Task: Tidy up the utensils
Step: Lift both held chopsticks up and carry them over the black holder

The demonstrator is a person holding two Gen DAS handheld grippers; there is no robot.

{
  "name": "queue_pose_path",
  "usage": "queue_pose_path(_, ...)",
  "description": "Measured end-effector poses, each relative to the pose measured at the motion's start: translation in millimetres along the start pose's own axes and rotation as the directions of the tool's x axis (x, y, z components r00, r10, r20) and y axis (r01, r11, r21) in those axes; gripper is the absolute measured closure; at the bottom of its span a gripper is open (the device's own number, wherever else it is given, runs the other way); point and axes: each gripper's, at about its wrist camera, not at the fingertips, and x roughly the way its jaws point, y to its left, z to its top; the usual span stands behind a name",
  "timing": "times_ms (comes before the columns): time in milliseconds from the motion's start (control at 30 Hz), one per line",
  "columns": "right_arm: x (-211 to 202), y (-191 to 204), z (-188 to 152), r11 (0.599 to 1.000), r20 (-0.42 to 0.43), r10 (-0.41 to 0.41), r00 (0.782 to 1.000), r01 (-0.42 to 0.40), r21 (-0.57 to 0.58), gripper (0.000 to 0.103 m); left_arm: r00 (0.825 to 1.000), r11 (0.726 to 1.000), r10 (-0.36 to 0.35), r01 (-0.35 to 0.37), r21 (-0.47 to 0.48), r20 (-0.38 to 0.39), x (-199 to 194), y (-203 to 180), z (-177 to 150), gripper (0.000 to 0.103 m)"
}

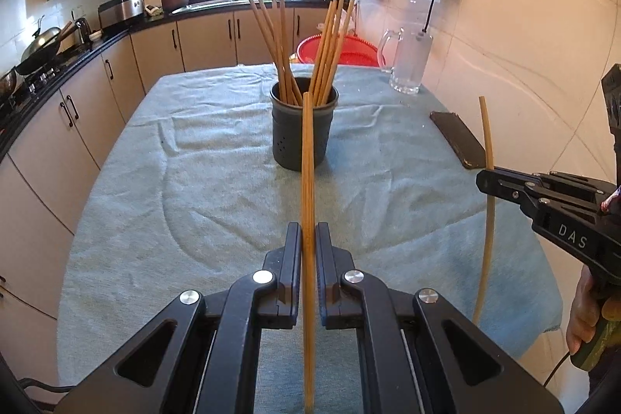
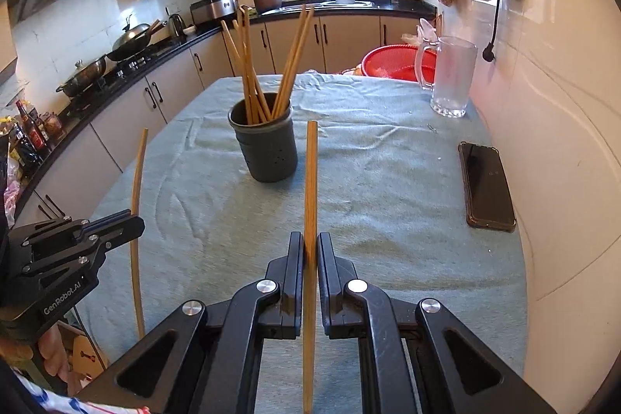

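A dark grey holder [image 1: 302, 127] with several wooden chopsticks stands mid-table; it also shows in the right wrist view [image 2: 268, 146]. My left gripper [image 1: 308, 239] is shut on one upright chopstick [image 1: 307, 158], in front of the holder. My right gripper [image 2: 310, 247] is shut on another upright chopstick [image 2: 310, 173], to the right of the holder. Each gripper shows in the other's view, the right one [image 1: 487, 181] with its chopstick [image 1: 487, 134], the left one [image 2: 134, 224] with its chopstick [image 2: 137, 173].
A light blue cloth [image 1: 217, 189] covers the table. A black phone [image 2: 487, 185] lies at the right near the wall. A glass pitcher [image 2: 452, 76] stands at the far right, a red basin [image 2: 392, 61] behind it. Kitchen counters [image 2: 128, 64] run along the left.
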Motion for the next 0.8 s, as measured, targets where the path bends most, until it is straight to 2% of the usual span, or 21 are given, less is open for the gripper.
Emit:
queue_pose_path(300,-6.8,9.7,2.3,1.0,0.028,-0.001,1.0,0.002,-0.02,0.096,0.997,1.0,0.018,-0.018,-0.003,0.078,-18.5,4.9,3.1,0.096)
queue_pose_path(567,-6.9,15.3,7.4,1.0,0.037,0.008,0.999,-0.006,-0.028,0.096,0.994,1.0,0.017,-0.016,-0.01,0.106,-24.0,10.2,9.6,0.096)
queue_pose_path(800,-13.7,19.8,19.8,0.999,0.079,0.016,0.997,-0.014,-0.03,0.096,0.992,1.0,0.031,-0.03,-0.007,0.125,-23.4,12.8,18.0,0.096)
